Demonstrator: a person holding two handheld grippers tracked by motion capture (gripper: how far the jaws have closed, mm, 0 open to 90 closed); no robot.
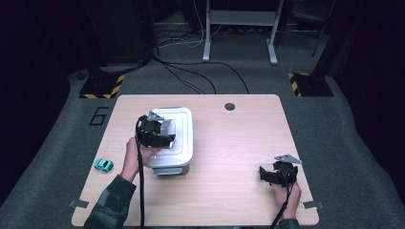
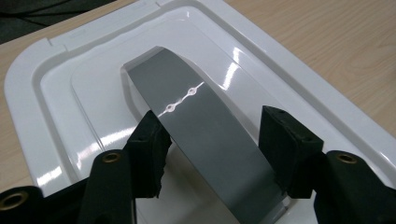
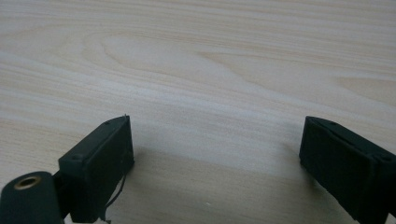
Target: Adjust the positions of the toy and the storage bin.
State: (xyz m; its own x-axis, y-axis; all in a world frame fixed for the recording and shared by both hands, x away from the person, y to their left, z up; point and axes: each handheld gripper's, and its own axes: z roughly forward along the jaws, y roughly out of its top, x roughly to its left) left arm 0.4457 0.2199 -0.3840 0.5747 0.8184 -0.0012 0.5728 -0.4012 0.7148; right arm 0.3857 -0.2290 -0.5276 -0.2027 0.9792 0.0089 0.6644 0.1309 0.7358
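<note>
The left tongs (image 2: 212, 140) pinch the grey handle (image 2: 205, 126) arching over the white lid (image 2: 84, 98) directly beneath them. The lid looks light, stiff, glossy-slick; that handle seems the surest hold. The right tongs (image 3: 215, 163) hang spread above bare table (image 3: 196, 60).

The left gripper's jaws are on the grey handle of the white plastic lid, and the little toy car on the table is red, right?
Not quite. The little toy car is teal, not red, as the high view shows. The left gripper does have its jaws on the grey handle of the white plastic lid.
</note>
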